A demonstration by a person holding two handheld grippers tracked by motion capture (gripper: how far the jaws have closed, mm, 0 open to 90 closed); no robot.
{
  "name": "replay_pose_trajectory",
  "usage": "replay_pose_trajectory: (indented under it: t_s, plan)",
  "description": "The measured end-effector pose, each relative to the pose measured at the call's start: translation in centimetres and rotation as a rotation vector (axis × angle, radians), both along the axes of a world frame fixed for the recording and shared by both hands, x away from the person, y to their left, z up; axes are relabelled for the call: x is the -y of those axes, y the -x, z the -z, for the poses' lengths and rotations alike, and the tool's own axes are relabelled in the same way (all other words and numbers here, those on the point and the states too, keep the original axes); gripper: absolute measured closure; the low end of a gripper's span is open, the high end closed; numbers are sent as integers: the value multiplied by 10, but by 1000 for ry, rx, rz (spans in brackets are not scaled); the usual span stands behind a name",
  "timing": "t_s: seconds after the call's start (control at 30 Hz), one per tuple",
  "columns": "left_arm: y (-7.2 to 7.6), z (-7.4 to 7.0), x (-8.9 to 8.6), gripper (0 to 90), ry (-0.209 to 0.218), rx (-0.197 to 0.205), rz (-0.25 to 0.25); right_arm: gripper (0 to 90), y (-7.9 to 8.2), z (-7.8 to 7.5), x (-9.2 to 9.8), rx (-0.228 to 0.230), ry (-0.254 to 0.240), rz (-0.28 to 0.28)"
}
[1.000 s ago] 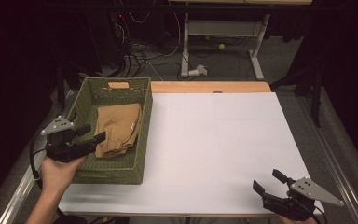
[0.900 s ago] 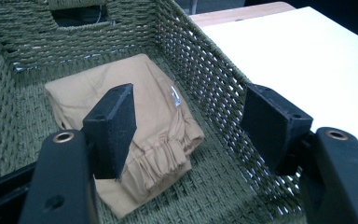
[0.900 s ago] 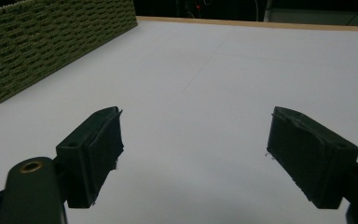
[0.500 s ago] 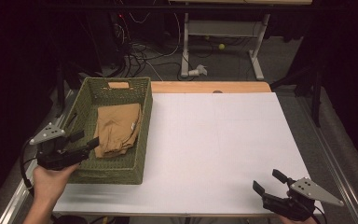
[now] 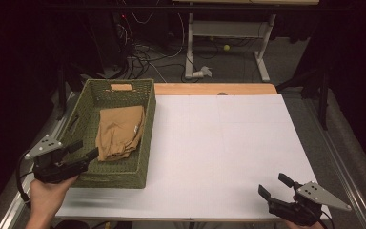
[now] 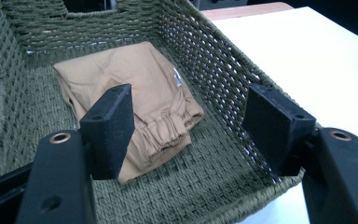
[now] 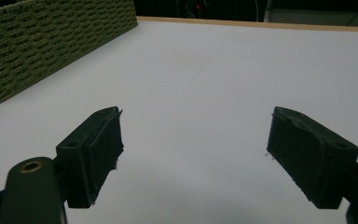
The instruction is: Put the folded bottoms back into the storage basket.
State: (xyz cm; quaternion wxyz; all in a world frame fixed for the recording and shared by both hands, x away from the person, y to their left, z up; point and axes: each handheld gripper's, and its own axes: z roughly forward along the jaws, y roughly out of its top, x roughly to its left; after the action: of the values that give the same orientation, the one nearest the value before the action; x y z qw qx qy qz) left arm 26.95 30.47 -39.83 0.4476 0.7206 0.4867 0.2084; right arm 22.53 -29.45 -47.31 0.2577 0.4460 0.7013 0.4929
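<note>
At the table's near right corner, the right gripper rests with jaws spread, empty. At near left, the left gripper hovers released over the green wicker basket's near rim. Farther in, the folded tan trousers lie on the basket floor. A jaw could snag the weave and drag the basket.

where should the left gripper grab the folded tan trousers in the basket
Probably at the gathered waistband end of the tan trousers, the edge nearest the left gripper. Come down from above over the basket wall, since the woven sides block a level approach. That bunched, thick edge gives the open jaws more to pinch than the flat top.
</note>
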Motion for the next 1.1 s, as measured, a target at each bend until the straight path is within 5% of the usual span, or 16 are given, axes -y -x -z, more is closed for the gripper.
replay_pose_trajectory:
  t_s: [0.43,1.1]
  plan:
    - [16,10,2,316,-26,19,-4,193,0,0,-1,-1,1,0]
    - [48,32,-1,315,-8,69,-48,193,0,0,0,2,0,0]
